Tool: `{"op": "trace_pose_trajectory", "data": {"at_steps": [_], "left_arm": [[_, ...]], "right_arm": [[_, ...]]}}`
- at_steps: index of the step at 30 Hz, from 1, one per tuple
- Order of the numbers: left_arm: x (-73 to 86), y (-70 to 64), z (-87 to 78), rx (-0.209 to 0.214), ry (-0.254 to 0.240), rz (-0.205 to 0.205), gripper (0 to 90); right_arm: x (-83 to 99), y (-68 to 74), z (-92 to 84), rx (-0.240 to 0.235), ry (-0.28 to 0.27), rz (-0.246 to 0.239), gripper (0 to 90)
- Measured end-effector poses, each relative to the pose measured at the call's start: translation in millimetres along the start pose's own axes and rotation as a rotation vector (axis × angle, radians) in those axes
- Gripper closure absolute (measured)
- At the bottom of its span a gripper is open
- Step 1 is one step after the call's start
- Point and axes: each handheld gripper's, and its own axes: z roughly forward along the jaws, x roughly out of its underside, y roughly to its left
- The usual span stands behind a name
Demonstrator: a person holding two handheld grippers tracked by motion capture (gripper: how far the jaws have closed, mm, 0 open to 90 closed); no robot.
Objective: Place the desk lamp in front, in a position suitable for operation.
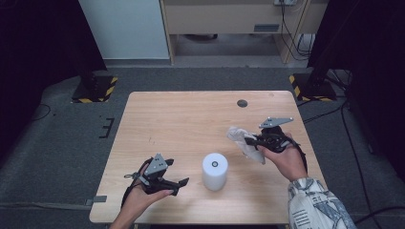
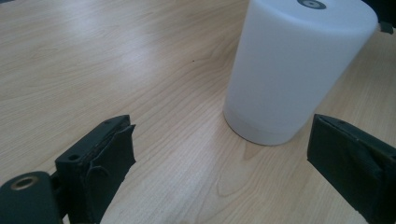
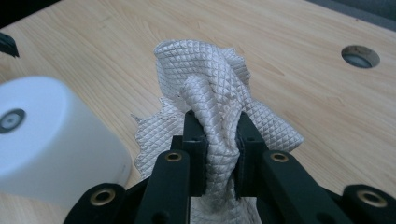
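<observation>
1. The cloth is a white quilted rag, bunched up and pinched in the right tool, clear of the table over its right half. In the right gripper view the two black jaws are squeezed tight on a fold of it, with the rest puffing up above and spilling out to the sides.
2. Just to the left of the cloth in the high view stands a white cylinder, upright on the table near the front edge, with a small dark ring on its top. It isn't touching the cloth or either tool.
3. The left tool sits low over the front-left part of the table, pointing at the cylinder. Its jaws are spread wide with nothing between them, and in the left gripper view the cylinder stands just ahead of them, a bit to the right.
4. The right hand has a patterned sleeve; the left hand comes in bare from the bottom edge.
5. There's a round hole in the table near the back edge, well away from everything.
</observation>
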Motion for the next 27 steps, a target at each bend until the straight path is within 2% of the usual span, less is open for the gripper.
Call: {"op": "trace_pose_trajectory", "data": {"at_steps": [9,19,27], "left_arm": [[2.1,0.7,-2.9,-0.004,0.005,-0.001,6.5],[1.2,-2.3,0.0,0.000,0.014,0.006,6.2],[-6.5,-13.5,12.9,0.042,0.011,0.031,5.4]], "right_arm": [[-14.2,16.3,0.3,-0.019,-0.013,-0.043,78.7],[-22.6,22.2,-4.1,-0.033,-0.008,-0.063,78.7],[-33.6,35.8,-6.9,-0.059,-0.008,-0.100,78.7]]}}
